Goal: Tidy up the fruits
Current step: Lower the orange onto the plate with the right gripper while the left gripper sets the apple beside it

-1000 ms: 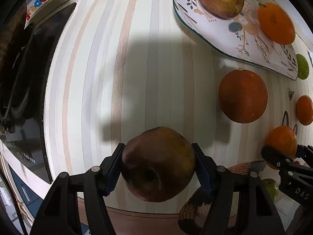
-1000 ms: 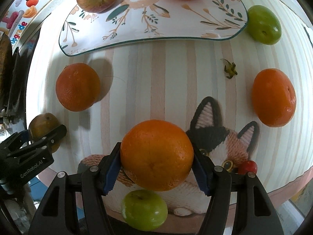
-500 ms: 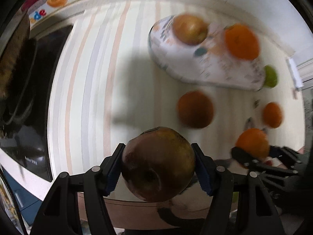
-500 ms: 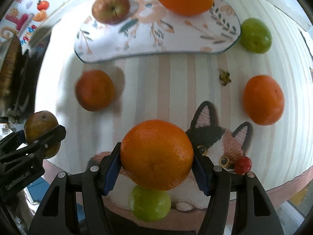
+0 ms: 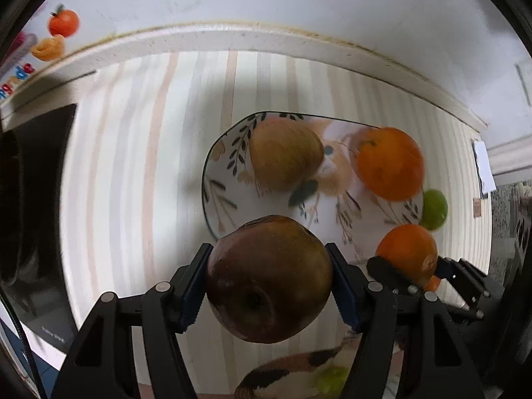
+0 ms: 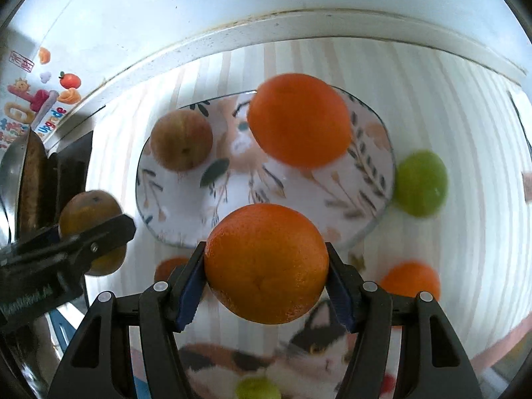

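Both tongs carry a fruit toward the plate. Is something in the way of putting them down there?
Nothing visible blocks the path. The plate already holds an apple and an orange, but its near part is bare. The left tongs hold a dark apple; the right tongs hold an orange.

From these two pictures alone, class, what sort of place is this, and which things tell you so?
Probably a home kitchen or dining corner. A striped cloth with a cat picture covers the table, a floral plate holds an apple and an orange, and fruit stickers decorate the wall.
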`<state>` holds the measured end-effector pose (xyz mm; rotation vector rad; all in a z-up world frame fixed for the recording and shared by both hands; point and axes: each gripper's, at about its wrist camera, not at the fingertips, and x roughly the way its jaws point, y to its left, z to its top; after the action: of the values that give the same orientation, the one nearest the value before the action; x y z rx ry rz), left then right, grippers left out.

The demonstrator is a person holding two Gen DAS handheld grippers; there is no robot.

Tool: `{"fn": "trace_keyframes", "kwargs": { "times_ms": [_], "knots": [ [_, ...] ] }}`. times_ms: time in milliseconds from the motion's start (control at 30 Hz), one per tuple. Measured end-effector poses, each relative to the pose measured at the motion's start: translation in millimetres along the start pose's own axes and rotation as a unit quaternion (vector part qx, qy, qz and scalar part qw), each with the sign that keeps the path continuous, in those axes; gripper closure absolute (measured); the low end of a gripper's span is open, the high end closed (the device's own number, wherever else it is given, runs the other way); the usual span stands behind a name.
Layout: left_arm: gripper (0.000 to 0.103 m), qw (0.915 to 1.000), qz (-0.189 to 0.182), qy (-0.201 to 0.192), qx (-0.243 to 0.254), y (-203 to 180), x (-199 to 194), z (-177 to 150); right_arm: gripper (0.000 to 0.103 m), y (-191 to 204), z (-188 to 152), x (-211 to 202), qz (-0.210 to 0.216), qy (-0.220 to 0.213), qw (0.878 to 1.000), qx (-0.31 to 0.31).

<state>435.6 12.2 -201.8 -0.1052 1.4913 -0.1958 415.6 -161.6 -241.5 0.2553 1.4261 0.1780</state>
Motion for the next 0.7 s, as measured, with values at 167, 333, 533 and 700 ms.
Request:
{"fn": "trace_keyframes", "kwargs": {
  "times_ms": [167, 333, 533, 700],
  "knots": [
    [0.039, 0.9982, -0.025, 0.043, -0.032, 13, 23, 20, 0.035, 12, 21, 30, 0.01, 0.017, 1.0, -0.021],
    [0.039, 0.9971, -0.031, 0.058, -0.04, 13, 35, 24, 0.035, 19, 26, 56, 0.02, 0.032, 0.999, -0.028],
    [0.039, 0.9962, -0.027, 0.069, -0.045, 10, 48, 23, 0.035, 27, 31, 71, 0.034, 0.045, 0.998, -0.03],
    [0.038, 0.9969, -0.008, 0.066, -0.042, 5, 52, 20, 0.033, 29, 36, 80, 0.037, 0.055, 0.997, -0.031]
  ]
}}
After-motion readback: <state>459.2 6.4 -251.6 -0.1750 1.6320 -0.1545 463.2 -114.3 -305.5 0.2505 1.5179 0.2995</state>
